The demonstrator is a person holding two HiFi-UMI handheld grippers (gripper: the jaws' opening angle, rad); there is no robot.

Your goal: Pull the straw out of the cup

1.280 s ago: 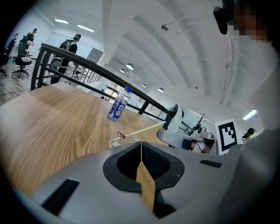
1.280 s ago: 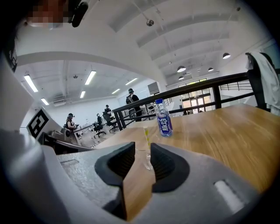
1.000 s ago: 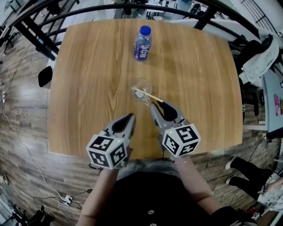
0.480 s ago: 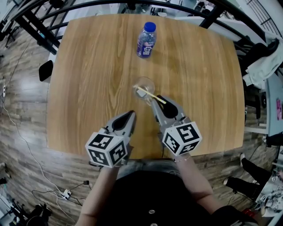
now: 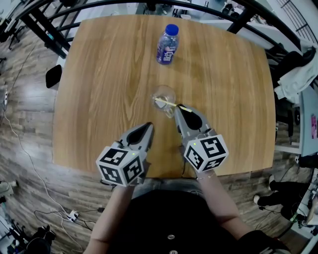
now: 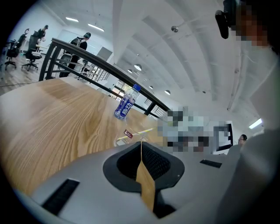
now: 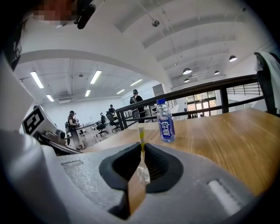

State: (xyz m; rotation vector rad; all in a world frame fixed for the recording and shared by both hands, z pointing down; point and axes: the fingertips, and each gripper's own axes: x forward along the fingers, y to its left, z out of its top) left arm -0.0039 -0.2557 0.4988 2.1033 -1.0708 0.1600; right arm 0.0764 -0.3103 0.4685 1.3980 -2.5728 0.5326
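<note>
A clear glass cup (image 5: 164,95) stands at the middle of the wooden table (image 5: 99,74). A yellowish straw (image 5: 166,103) leans out of it toward me. My right gripper (image 5: 180,108) is at the straw's outer end; its jaws are closing, and in the right gripper view the straw (image 7: 141,132) stands pinched between the tips of the right gripper (image 7: 141,145). My left gripper (image 5: 148,127) hangs left of the cup and nearer me, apart from it, shut with nothing in it. In the left gripper view the left gripper (image 6: 141,142) has its jaws together, with the straw (image 6: 142,131) beyond them.
A blue-labelled water bottle (image 5: 167,44) stands at the table's far side, behind the cup, also seen as the bottle (image 7: 165,120) ahead of the right gripper. A black railing (image 5: 238,15) curves behind the table. White cloth (image 5: 298,69) hangs at the right.
My right gripper's jaws, wide open a second ago beside the straw's end, have come together around it. The left gripper has stayed where it was.
</note>
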